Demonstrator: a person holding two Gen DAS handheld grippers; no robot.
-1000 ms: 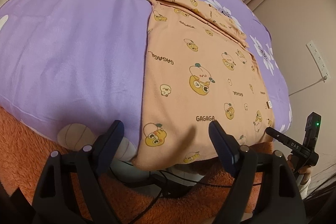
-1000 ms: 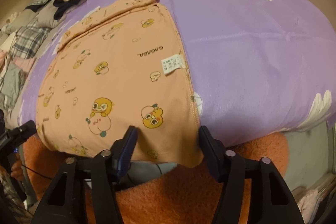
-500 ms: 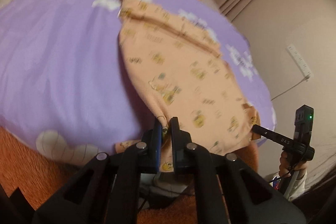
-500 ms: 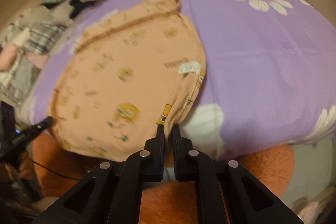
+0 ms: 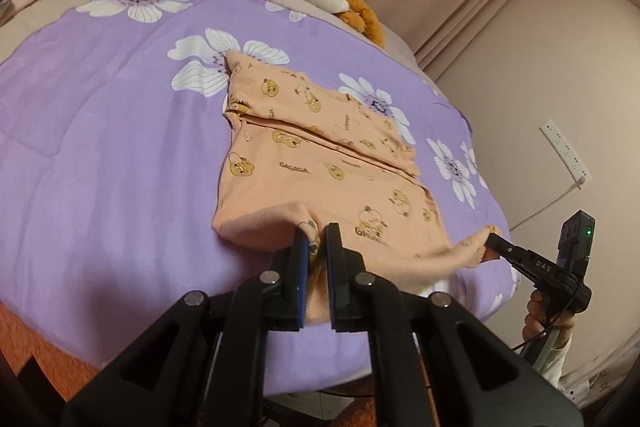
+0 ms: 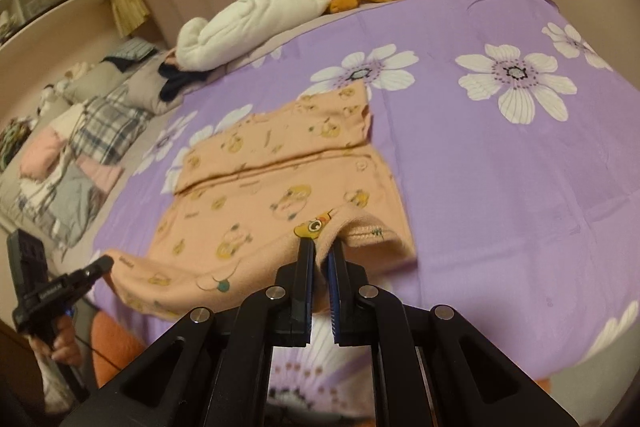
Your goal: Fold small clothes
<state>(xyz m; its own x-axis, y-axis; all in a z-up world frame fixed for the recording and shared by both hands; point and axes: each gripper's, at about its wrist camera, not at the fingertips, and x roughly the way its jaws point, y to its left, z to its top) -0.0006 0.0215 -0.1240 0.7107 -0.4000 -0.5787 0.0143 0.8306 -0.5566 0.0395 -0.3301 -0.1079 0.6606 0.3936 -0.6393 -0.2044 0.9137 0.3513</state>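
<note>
Currently the garment (image 5: 320, 163) lies at frame centre on the bed (image 5: 100, 155), its far part already folded over. Left tongs (image 5: 316, 239) and right tongs (image 6: 320, 251) are each clenched on a near-hem corner, raised off the bed. Judged remaining: carry the hem toward the far fold, release, then any final fold.

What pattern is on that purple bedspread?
Large white flowers on the purple bedspread, clearest in the right wrist view.
</note>
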